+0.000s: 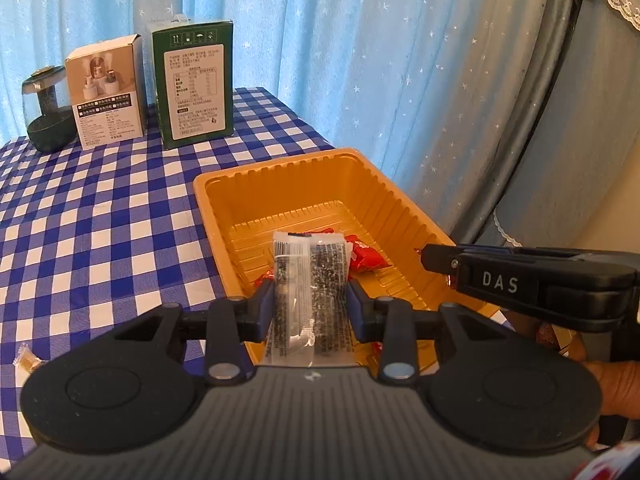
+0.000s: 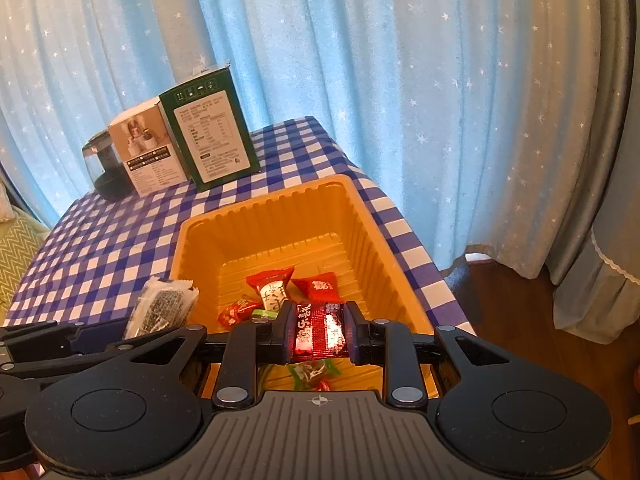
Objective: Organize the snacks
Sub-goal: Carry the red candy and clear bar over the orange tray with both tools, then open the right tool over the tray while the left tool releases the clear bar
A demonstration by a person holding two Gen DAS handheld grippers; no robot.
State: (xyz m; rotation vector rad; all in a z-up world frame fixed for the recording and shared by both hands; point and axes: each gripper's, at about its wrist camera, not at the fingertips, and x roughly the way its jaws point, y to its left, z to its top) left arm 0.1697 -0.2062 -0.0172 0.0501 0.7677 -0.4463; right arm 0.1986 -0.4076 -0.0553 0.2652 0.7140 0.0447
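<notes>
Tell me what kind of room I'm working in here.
Probably a room in a home, not a lab or shop. The work surface is a table under a blue-and-white checked cloth, blue star-print curtains hang right behind it, and a wooden floor shows beside the table.

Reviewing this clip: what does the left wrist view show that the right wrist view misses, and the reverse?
Only the left wrist view: a small wrapped candy lying loose on the checked tablecloth.

Only the right wrist view: the red packet clamped in the right gripper, a green-wrapped candy in the tray, and the wooden floor.

Both: the orange tray holding red snacks, the clear dark packet held by the left gripper, the green box, white box and glass jar.
</notes>
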